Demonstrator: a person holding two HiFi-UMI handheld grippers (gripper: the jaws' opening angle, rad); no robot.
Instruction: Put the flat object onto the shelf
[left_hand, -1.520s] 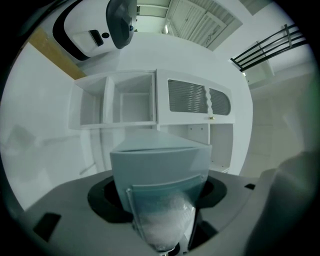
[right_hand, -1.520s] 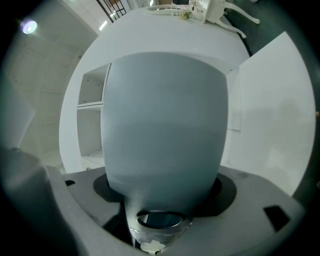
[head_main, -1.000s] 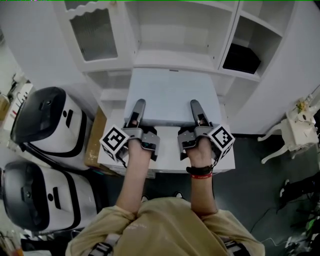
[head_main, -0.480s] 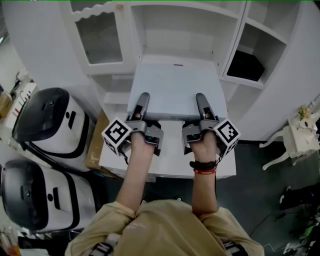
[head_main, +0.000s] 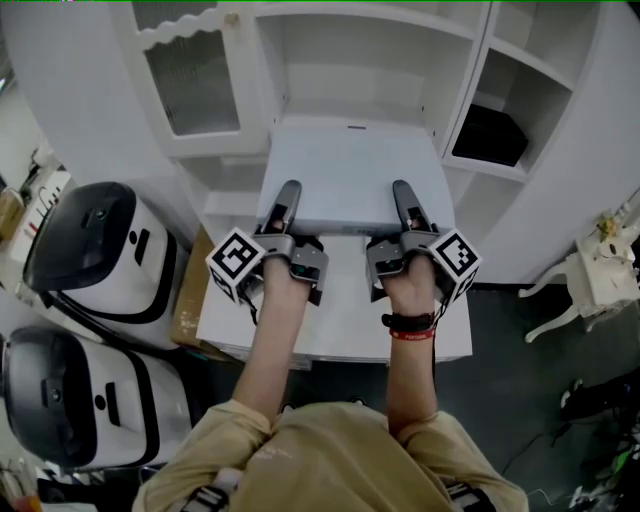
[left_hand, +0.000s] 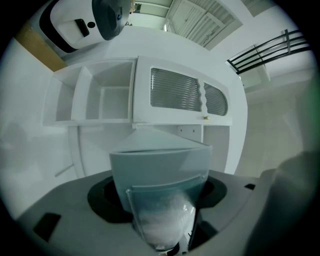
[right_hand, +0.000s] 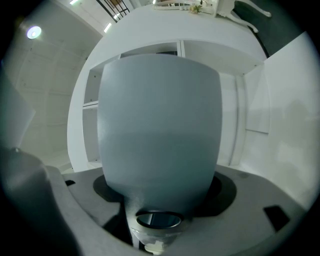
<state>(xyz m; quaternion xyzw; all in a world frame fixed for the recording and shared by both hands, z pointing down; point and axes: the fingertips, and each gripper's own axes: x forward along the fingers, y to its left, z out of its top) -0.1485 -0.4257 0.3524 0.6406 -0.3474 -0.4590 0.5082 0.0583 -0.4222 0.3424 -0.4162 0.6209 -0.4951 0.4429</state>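
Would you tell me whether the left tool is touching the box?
Touching. The head view shows the left tool clamped over the box at its near edge; the left gripper view shows the box filling its jaws.

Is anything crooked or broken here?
Nothing stands out. The flat white box is held straight, gripped at its near edge by the left gripper and right gripper, squarely facing the white shelf. No damage shows.

The left gripper (left_hand: 162, 210) clamps the edge of the pale flat object (left_hand: 160, 160). Ahead stands a white shelf (left_hand: 95, 100) with open compartments and a ribbed door (left_hand: 175, 95).
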